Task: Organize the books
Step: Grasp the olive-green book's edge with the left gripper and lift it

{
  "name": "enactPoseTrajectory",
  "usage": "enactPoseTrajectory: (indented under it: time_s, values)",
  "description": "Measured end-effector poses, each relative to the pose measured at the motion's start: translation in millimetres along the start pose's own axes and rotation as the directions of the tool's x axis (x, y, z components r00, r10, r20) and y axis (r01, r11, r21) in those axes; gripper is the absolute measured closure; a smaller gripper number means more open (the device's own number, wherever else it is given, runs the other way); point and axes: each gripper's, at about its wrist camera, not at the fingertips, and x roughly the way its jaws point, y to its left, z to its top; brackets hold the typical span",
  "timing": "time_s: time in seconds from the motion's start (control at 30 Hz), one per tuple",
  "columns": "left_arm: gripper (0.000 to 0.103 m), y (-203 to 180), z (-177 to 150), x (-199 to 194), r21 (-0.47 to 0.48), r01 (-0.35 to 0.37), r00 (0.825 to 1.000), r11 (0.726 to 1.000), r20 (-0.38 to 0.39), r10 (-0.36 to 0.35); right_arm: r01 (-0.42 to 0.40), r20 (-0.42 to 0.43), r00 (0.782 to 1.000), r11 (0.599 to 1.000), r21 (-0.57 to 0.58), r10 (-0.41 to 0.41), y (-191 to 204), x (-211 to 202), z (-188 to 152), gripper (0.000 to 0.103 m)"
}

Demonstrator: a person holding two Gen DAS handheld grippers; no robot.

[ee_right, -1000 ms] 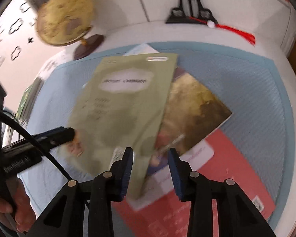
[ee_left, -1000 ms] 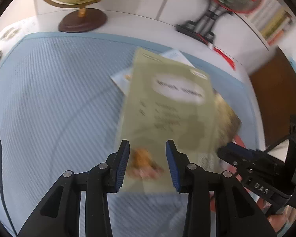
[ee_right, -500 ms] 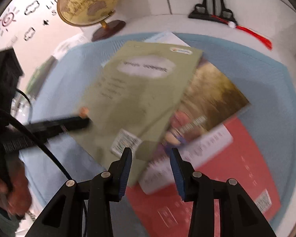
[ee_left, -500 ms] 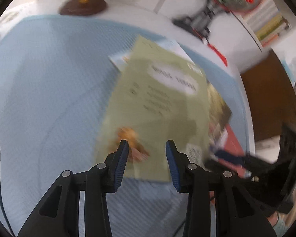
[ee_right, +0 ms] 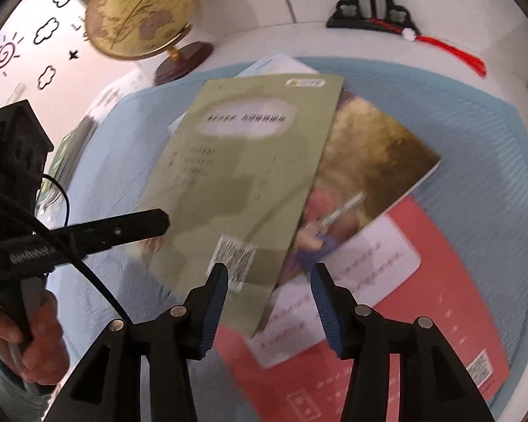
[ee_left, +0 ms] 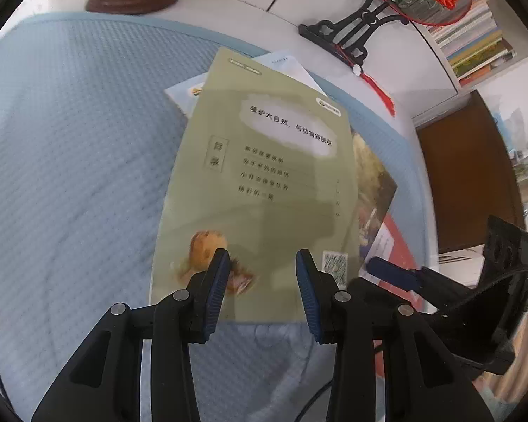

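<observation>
A green book (ee_left: 264, 183) (ee_right: 243, 176) lies on top of a fanned pile on the blue mat (ee_left: 70, 140). Under it are a brown picture book (ee_right: 369, 161), a red book (ee_right: 422, 299) and a pale book (ee_left: 285, 66) that peeks out at the far end. My left gripper (ee_left: 262, 274) is open and hovers over the green book's near edge, gripping nothing. My right gripper (ee_right: 269, 288) is over the near corners of the green and brown books. Its jaws are opening and the pads press on nothing. In each view the other gripper shows at the side.
A globe (ee_right: 140, 14) stands at the back left of the white table. A black stand (ee_left: 352, 35) with a red ornament and tassel (ee_right: 450, 49) is at the back right. Shelved books (ee_left: 475, 45) and a brown door (ee_left: 468, 168) are at the right. A hand (ee_right: 35, 344) holds the left gripper.
The right gripper's jaws have spread wider over the book corners. The left gripper has edged a little across the green book's near edge. The books have kept their places.
</observation>
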Motion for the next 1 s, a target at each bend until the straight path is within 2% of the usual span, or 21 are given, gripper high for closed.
enactPoseTrajectory:
  time_s: [0.07,0.13,0.23,0.3,0.4,0.57,0.7,0.83,0.9,1.0]
  values:
    - [0.068,2,3,-8,-0.004,-0.022,0.999,1.000,0.035,0.023,0.022,-0.002,1.000,1.000,-0.012,-0.022,2,-3,-6,0.055]
    - [0.068,8,10,-18,-0.007,-0.058,0.995,0.998,0.081,0.059,0.024,0.029,0.999,1.000,-0.005,-0.024,0,-13,-5,0.055]
    - [0.068,20,30,-18,-0.035,-0.062,0.993,0.997,0.101,0.065,0.008,0.078,0.997,1.000,0.016,-0.009,0,-21,13,0.055]
    - [0.068,25,36,-12,-0.047,-0.066,0.993,0.997,0.095,0.070,0.019,0.080,0.997,0.999,0.029,-0.021,0,-14,27,0.055]
    - [0.068,30,37,2,-0.066,-0.057,0.997,0.996,0.046,0.060,0.026,0.062,0.998,0.998,0.052,-0.029,-1,7,42,0.055]
    - [0.067,30,21,0,-0.076,-0.033,0.999,0.997,0.028,0.035,0.012,0.046,0.999,0.999,0.032,-0.013,8,15,39,0.045]
    - [0.067,29,-4,-7,-0.081,-0.004,1.000,0.997,-0.009,0.003,-0.018,0.023,1.000,1.000,0.017,0.018,5,8,24,0.045]
    - [0.067,23,-38,-14,-0.063,-0.043,0.999,0.997,-0.023,0.042,-0.038,-0.024,0.999,0.999,0.005,0.038,3,3,2,0.045]
    - [0.067,22,-50,-18,-0.063,-0.061,0.998,0.996,-0.011,0.060,-0.010,-0.016,1.000,1.000,-0.008,0.010,4,-3,-11,0.045]
    - [0.067,19,-57,-15,-0.061,-0.048,0.999,0.997,-0.017,0.047,0.022,0.005,1.000,0.998,-0.057,-0.021,12,-5,-25,0.045]
